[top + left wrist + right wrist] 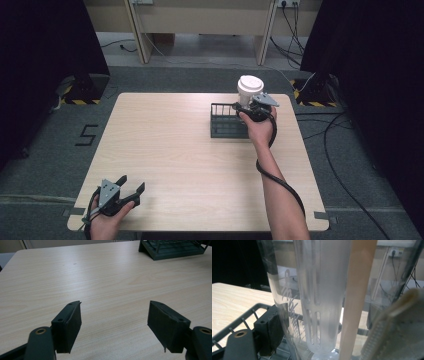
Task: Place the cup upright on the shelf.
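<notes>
On my left, I see the left gripper (131,188) held low over the near left corner of the table (165,150), its jaws spread wide with nothing between them. In the left gripper view only bare wood lies between the two black pads (72,322), and the dark wire rack (175,250) sits well off toward the far right.

Moving right, the rack (225,122) stands on the far right part of the table. The right gripper (248,106) is at the rack's right end, closed around a clear tumbler (249,92) with a white lid, which stands upright over the rack. In the right gripper view the tumbler (319,302) is very close, with a frosted inner core and a pale straw-like strip; one black pad (272,330) presses its wall. I cannot tell whether the tumbler's base rests in the rack.
</notes>
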Demonstrator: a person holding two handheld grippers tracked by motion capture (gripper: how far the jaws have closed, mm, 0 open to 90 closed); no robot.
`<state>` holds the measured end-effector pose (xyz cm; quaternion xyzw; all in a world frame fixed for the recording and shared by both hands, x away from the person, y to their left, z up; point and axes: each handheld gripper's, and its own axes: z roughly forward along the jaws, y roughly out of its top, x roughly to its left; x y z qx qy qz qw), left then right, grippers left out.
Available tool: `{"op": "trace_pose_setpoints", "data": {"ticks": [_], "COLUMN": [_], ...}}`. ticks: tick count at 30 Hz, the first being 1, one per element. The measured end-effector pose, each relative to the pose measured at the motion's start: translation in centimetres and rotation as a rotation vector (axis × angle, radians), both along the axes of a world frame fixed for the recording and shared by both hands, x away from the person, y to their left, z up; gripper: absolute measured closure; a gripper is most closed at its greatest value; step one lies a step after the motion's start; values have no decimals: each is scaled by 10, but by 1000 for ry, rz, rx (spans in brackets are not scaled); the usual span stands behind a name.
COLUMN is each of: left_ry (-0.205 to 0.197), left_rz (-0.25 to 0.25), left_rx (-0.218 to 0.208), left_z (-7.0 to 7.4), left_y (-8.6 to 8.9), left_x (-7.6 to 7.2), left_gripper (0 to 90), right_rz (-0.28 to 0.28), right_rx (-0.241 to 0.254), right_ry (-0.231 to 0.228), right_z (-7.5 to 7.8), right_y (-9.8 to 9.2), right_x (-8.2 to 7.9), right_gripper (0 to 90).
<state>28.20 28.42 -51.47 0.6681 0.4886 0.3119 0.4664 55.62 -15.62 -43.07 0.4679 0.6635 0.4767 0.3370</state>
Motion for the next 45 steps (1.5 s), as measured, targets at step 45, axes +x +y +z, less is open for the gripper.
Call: {"op": "trace_pose_setpoints", "data": {"ticks": [45], "left_ry": [2], "left_rz": [4], "left_rx": [6], "left_z": [0], "left_y": [-1], "left_x": [0], "left_gripper": [267], "right_rz": [30], "right_rx": [21], "right_ry": [56], "right_z": [-2], "right_y": [-36], "right_x": [-66], "right_gripper": [127]}}
